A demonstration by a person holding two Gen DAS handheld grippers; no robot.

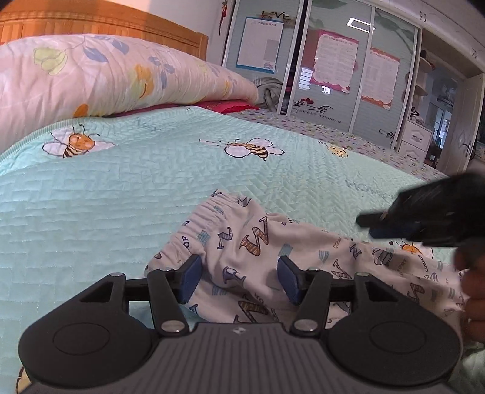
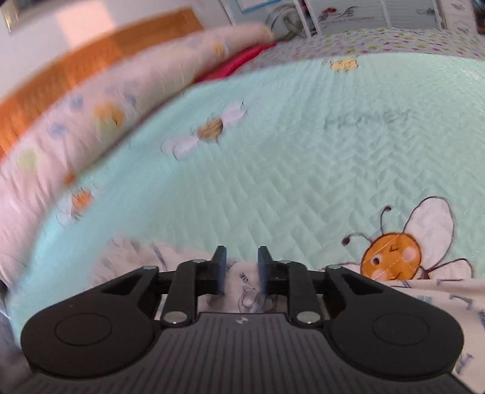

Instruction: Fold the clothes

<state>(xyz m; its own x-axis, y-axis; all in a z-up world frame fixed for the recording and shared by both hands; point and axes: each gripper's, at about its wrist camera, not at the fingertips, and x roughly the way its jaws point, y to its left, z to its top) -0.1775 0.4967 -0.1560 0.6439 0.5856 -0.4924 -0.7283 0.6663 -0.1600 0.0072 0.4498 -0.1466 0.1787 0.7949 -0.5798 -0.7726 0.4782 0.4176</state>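
White children's trousers [image 1: 257, 242] printed with letters lie spread on a mint quilt [image 1: 121, 197], elastic waistband towards the left. My left gripper [image 1: 239, 278] is open and hovers low over the waist end, its blue pads apart on either side of the cloth and holding nothing. My right gripper [image 1: 362, 219] is blurred and sits above the trouser leg on the right. In the right wrist view, the right gripper [image 2: 241, 269] has its jaws half apart with trouser cloth [image 2: 439, 291] lying below and nothing pinched between the pads.
A floral duvet [image 1: 91, 69] is piled at the wooden headboard [image 1: 91, 18], with a red item [image 1: 230, 106] beside it. Mirrored wardrobe doors [image 1: 333, 60] stand beyond the bed. A person's hand [image 1: 476, 291] shows at the right edge. Bee-print quilt [image 2: 303, 151] stretches ahead.
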